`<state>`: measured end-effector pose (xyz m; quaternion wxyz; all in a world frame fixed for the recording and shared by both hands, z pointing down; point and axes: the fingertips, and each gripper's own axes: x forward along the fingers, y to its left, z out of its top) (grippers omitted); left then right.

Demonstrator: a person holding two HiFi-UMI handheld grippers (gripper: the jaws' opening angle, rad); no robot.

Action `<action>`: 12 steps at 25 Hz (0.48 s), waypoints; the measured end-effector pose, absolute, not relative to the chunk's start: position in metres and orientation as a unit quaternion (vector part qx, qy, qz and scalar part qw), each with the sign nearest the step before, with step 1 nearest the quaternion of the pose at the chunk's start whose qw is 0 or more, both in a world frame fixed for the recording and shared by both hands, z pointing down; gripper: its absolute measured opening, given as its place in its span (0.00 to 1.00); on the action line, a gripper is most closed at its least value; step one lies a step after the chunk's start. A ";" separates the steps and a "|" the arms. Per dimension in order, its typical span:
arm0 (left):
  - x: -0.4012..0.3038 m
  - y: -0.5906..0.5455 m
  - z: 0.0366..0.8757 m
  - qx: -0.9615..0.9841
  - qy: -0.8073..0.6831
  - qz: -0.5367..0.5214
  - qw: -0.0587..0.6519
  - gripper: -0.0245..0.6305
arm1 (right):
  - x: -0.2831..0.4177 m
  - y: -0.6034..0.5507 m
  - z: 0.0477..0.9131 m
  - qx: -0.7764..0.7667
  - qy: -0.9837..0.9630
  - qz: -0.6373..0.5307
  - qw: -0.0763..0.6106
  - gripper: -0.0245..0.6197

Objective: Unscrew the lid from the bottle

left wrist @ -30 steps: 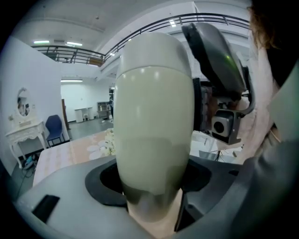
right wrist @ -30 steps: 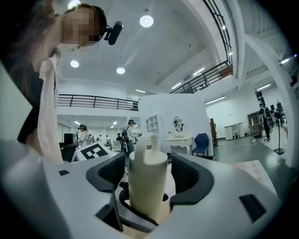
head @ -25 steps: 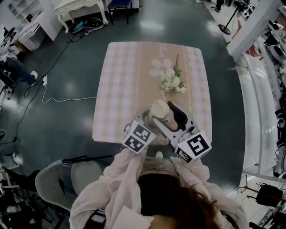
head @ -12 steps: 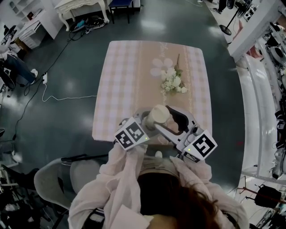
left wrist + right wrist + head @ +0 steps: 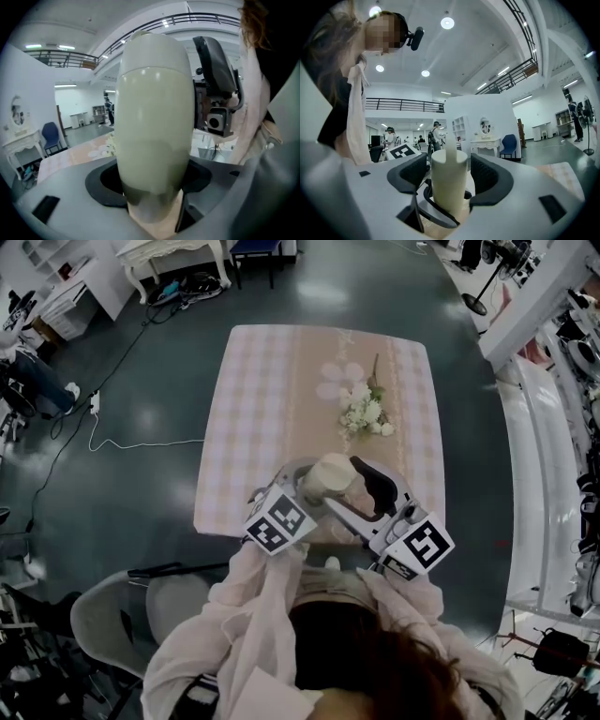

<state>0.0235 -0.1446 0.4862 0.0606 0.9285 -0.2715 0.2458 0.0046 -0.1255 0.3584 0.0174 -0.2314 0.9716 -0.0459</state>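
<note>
Right gripper view first: the right gripper (image 5: pixel 449 174) has just been opening its jaws again after a quick squeeze, and now they stand wide. The lid (image 5: pixel 449 187) is between the two dark pads (image 5: pixel 487 176) with a thin gap on each side, so nothing is pinching it. Left gripper view is different: the left gripper (image 5: pixel 150 185) has its jaws wide too, but they press on the fat cream bottle (image 5: pixel 154 117) and hold it tight.

From the head view, the two grippers meet at the bottle from two sides. The bottle is up in the air over the near edge of the table (image 5: pixel 281 381), about halfway along that edge. It has stayed in that spot since a second ago. Only the left gripper's marker cube (image 5: pixel 279 524) has turned a bit. Some white flowers (image 5: pixel 361 413) lie further off by the right edge (nothing touches them).

I think the squeeze and let-go was one twist of the lid, and the right gripper now needs a fresh grab to twist again. The lid looks still on, so the job is not done yet
</note>
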 end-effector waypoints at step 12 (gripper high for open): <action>0.033 -0.147 0.482 0.932 -0.284 0.215 0.069 0.52 | -0.001 -0.131 0.360 -0.256 0.966 -0.029 0.005 0.46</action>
